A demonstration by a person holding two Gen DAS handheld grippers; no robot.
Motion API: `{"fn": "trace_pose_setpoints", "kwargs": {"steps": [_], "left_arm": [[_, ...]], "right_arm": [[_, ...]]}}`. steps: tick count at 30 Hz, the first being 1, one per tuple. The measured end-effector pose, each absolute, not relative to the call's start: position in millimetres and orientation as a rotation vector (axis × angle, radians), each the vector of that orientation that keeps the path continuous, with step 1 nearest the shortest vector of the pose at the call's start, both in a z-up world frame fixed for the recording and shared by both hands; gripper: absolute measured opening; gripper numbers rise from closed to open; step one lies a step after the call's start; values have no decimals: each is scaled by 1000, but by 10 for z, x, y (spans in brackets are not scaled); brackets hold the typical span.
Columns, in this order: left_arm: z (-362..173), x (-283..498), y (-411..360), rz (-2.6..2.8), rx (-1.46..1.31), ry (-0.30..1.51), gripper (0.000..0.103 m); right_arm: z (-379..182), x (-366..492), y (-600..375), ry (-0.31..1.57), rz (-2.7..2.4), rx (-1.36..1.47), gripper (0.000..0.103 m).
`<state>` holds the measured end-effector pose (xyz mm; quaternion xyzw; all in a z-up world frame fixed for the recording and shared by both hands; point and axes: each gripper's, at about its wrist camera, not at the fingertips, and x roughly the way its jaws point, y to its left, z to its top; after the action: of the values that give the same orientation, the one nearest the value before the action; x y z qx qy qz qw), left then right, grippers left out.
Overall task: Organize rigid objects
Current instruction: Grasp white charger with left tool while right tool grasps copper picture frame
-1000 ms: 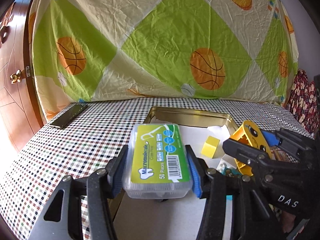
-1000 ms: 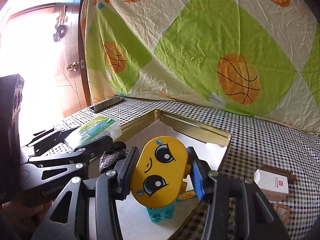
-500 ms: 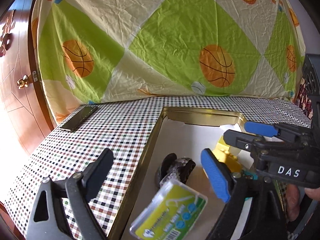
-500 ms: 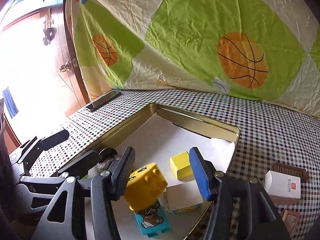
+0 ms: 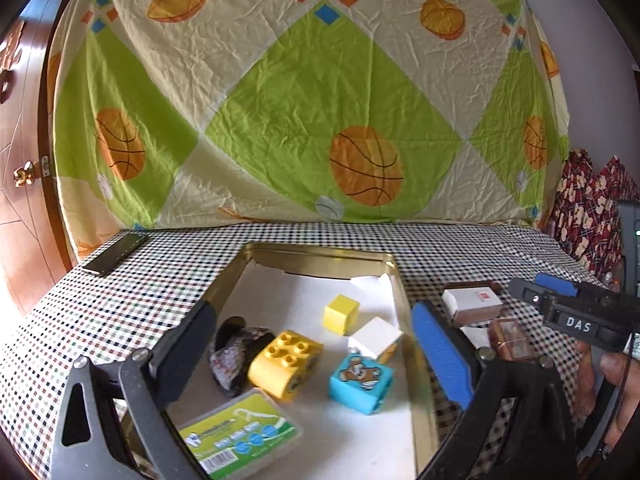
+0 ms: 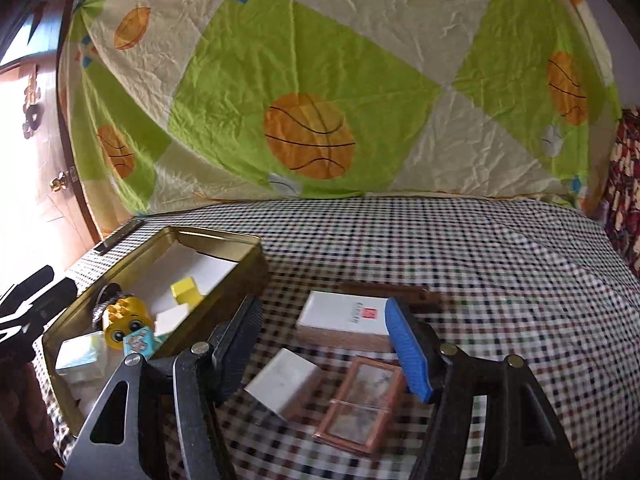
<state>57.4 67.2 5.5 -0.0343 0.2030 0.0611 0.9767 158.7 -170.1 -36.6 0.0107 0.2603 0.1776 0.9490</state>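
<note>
A gold tin tray (image 5: 320, 254) lined with white paper holds a green-labelled floss box (image 5: 244, 436), a yellow studded brick (image 5: 286, 362), a blue bear brick (image 5: 360, 380), a yellow cube (image 5: 341, 314) and a white block (image 5: 376, 338). My left gripper (image 5: 312, 320) hovers over them, its jaws opening wide and touching nothing. My right gripper (image 6: 320, 312) is to the right of the tray (image 6: 224, 236). Its jaws are opening above a white box with a red mark (image 6: 344, 316), a smaller white box (image 6: 284, 380) and a brown-framed clear case (image 6: 364, 400), and grip none of them.
A dark mottled lump (image 5: 234, 360) lies at the tray's left wall. A black phone (image 5: 116, 254) rests at the far left of the checked cloth. A brown comb (image 6: 384, 292) lies behind the white box. A patterned sheet hangs behind; a wooden door stands left.
The left gripper opened and the floss box dropped into the tray. The right gripper released the yellow face brick into the tray, then swung right over the boxes on the cloth.
</note>
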Motion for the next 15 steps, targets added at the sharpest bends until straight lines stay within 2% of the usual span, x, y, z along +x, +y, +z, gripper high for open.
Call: {"fn": "trace_pose_setpoints", "kwargs": {"steps": [8,15], "left_arm": [[-28,741,-152,1,31,443,102],[-117,894,-314,5,46,487,102]], "right_arm": [[-571,1709,-1866,673,326,10,66],[-818,1925,-1677,858,373,-41,66]]}}
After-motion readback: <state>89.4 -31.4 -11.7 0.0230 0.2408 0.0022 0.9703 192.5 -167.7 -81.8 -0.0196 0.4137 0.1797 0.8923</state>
